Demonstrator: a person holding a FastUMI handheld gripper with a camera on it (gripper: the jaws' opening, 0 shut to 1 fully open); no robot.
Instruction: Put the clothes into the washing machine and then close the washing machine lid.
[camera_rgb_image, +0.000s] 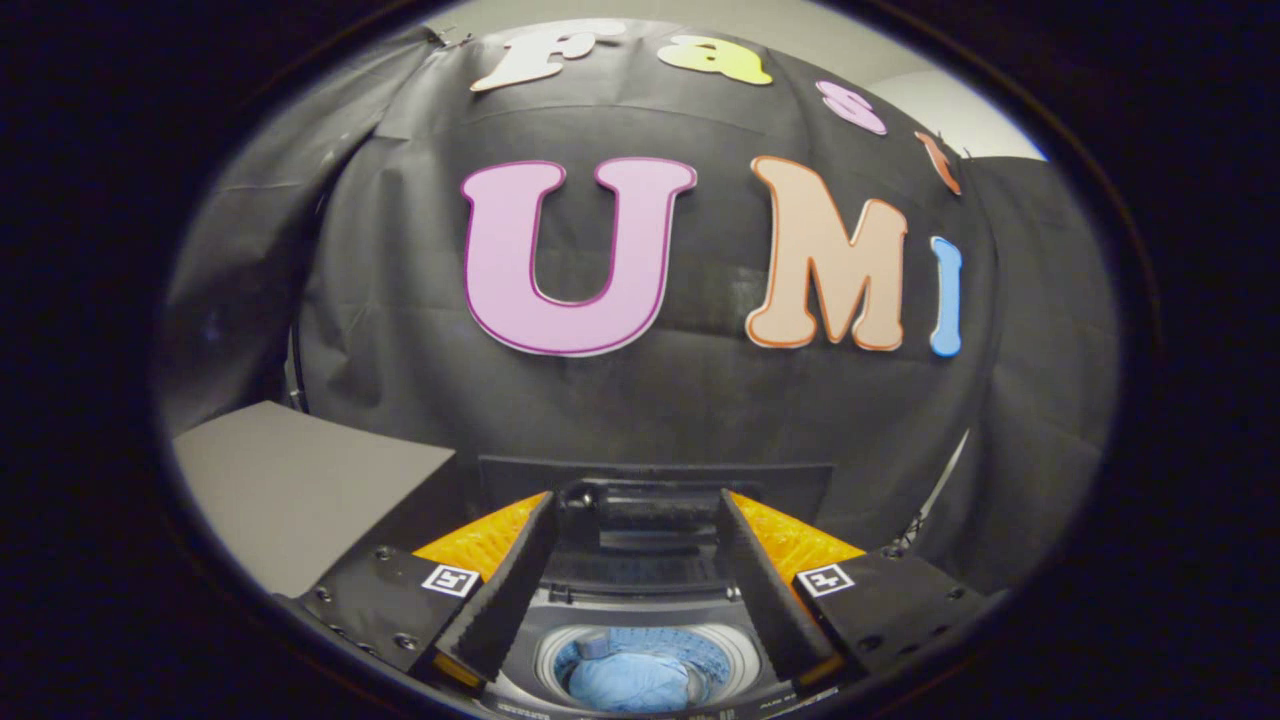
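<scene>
Tongs (637, 520) open, empty, above washing machine (640, 610); lid (655, 480) raised upright; clothes (630, 680) bunched in drum.

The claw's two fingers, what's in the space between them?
In the gripper view, the open claw holds nothing. Between its fingers you see the washing machine below, its lid up, and blue clothes already lying in the tub.

Open gripper (640, 590) above a grey top-loading washing machine (640, 625), fingers spread with nothing between them. Between the fingers lies the machine's round drum opening (648, 665), unobstructed from above; a light-blue bundle of clothes (630, 682) fills its bottom. The raised dark lid (655, 480) stands upright just beyond the fingertips, apparently blocking passage rearward. A flat grey tabletop (300, 490) lies beside the machine.
</scene>
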